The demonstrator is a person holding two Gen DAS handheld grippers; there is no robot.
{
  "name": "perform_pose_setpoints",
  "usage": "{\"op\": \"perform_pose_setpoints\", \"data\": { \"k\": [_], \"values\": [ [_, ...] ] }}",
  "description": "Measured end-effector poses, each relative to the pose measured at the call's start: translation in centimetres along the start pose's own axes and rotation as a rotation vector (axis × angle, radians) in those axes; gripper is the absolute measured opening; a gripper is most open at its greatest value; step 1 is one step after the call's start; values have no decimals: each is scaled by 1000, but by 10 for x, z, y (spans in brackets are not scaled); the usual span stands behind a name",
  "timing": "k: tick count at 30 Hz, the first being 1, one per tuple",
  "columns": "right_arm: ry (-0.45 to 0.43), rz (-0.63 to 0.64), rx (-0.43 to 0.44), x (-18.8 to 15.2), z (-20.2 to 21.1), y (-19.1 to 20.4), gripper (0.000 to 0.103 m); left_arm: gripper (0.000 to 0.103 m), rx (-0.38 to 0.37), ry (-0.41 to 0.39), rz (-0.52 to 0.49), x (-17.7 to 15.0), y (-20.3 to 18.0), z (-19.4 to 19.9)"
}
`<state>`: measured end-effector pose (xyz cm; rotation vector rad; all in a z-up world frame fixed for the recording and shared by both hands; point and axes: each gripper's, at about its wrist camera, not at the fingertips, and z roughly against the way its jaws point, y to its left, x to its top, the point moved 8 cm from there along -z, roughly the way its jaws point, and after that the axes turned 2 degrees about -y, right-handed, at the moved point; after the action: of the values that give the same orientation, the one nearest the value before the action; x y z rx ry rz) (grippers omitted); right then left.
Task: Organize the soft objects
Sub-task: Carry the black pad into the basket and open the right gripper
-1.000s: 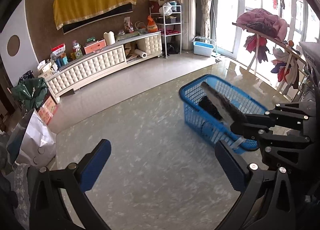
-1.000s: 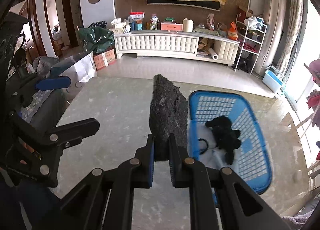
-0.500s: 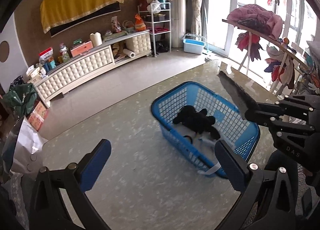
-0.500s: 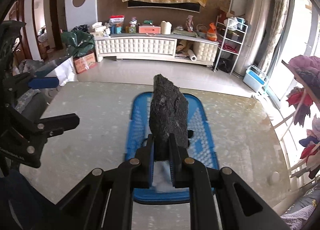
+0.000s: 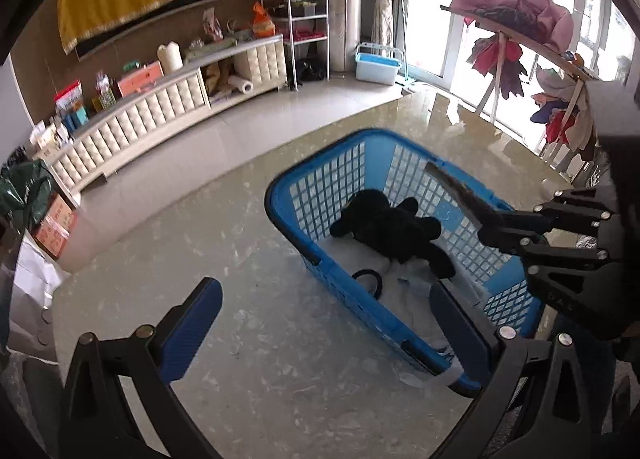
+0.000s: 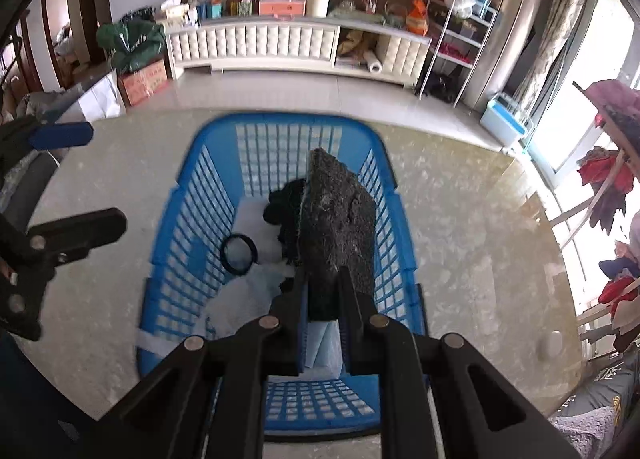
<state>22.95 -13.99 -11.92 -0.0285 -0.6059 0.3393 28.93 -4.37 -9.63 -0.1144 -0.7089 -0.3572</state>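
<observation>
The right gripper [image 6: 323, 291] has carried the dark grey scouring pad [image 6: 340, 227] from beside the blue basket [image 6: 188, 195] to above its inside. The left gripper [image 5: 320, 323] has swung nearer, its right finger now overlapping the basket rim.

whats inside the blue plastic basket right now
Inside the blue plastic basket: a black plush toy, a black ring, white and pale blue cloths. The held dark pad hides the rest.
</observation>
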Motion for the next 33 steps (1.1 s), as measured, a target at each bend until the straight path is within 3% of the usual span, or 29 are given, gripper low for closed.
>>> {"op": "perform_pose_setpoints", "data": {
  "k": [7, 15, 18, 20, 29, 33],
  "values": [
    [100, -4, 52, -10, -31, 8, 12, 103, 10, 21, 11, -9, 7, -17],
    [150, -44, 130, -18, -34, 14, 17, 103, 9, 34, 9, -19, 6, -18],
    [155, -63, 146, -18, -31, 12, 36, 103, 10, 41, 14, -22, 6, -20],
    [142, -67, 149, -19, -27, 10, 59, 103, 3, 42, 26, -24, 6, -19],
    [11, -27, 108, -21, 8, 5, 99, 103, -6, 19, 25, -23, 3, -7],
    [-55, -43, 91, -20, 32, 1, 103, 103, 35, 2, -9, -23, -1, 3]
  ]
}}
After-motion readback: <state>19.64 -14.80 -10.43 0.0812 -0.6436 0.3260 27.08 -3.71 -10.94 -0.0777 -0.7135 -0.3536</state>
